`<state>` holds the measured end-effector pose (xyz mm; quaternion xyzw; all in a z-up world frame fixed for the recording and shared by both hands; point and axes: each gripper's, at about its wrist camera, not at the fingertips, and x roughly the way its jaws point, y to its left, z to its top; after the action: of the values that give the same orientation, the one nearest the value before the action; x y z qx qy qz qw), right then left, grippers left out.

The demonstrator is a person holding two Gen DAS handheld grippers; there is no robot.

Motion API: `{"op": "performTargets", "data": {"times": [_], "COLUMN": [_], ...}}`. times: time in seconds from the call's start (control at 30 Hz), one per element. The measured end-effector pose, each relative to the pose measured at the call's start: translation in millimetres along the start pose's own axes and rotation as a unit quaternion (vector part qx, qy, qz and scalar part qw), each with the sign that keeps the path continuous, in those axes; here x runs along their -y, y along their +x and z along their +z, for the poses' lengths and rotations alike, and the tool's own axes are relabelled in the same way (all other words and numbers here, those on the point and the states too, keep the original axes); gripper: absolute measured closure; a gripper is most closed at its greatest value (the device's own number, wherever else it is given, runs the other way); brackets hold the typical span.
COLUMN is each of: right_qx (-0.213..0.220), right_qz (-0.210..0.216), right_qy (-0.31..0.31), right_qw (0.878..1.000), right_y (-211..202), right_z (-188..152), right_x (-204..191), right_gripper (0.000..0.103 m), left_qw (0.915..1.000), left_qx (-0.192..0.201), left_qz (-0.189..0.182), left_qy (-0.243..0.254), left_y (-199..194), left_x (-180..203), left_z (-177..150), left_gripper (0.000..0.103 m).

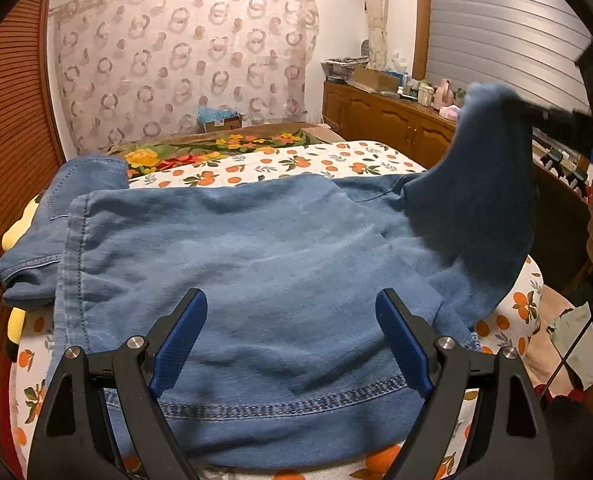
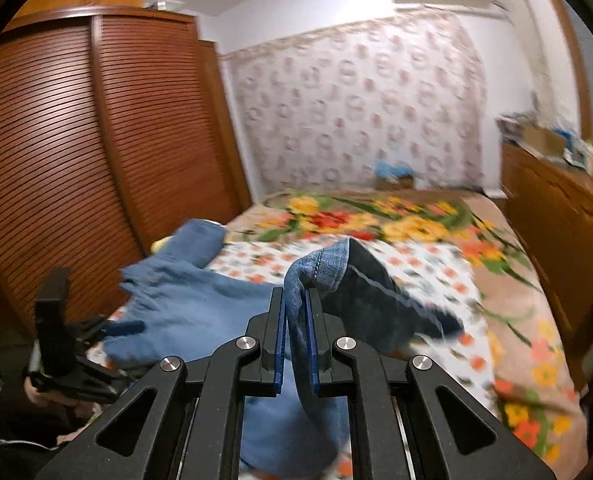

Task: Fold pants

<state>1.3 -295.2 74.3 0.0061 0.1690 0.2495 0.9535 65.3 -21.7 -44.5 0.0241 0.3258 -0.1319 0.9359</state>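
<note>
Blue denim pants (image 1: 256,248) are spread on an orange-print bedsheet (image 1: 296,160). The right gripper (image 2: 296,316) is pinched on a lifted hem at two o'clock, while the left gripper (image 1: 290,336) is held spread, empty, above the near hem. A fold appears underway; next, the raised end likely needs carrying across toward nine o'clock.

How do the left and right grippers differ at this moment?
The left gripper stands wide open, holding nothing, above the flat pants; the right gripper is shut on a hemmed edge of them, lifted off the bed. Both have black frames with blue pads.
</note>
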Motion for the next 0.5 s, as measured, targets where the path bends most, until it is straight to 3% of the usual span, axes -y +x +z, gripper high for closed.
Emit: {"op": "performTargets", "data": {"times": [0.23, 0.43, 0.5], "right_qx": [-0.007, -0.052, -0.058], "right_qz": [0.071, 0.096, 0.093], "right_qy": [-0.052, -0.068, -0.073], "right_qw": [0.996, 0.992, 0.991], "right_y": [26, 57, 60], "right_z": [12, 4, 6], "right_x": [-43, -36, -32], "right_gripper": [0.094, 0.093, 0.084], "left_qw": [0.9998, 0.9994, 0.9993], "left_qx": [0.006, 0.005, 0.005], "left_qz": [0.009, 0.015, 0.016], "left_qy": [-0.016, -0.03, -0.033], "left_y": [-6, -7, -7], "left_x": [-15, -29, -32], "left_z": [-3, -8, -10], "left_gripper": [0.016, 0.016, 0.016]}}
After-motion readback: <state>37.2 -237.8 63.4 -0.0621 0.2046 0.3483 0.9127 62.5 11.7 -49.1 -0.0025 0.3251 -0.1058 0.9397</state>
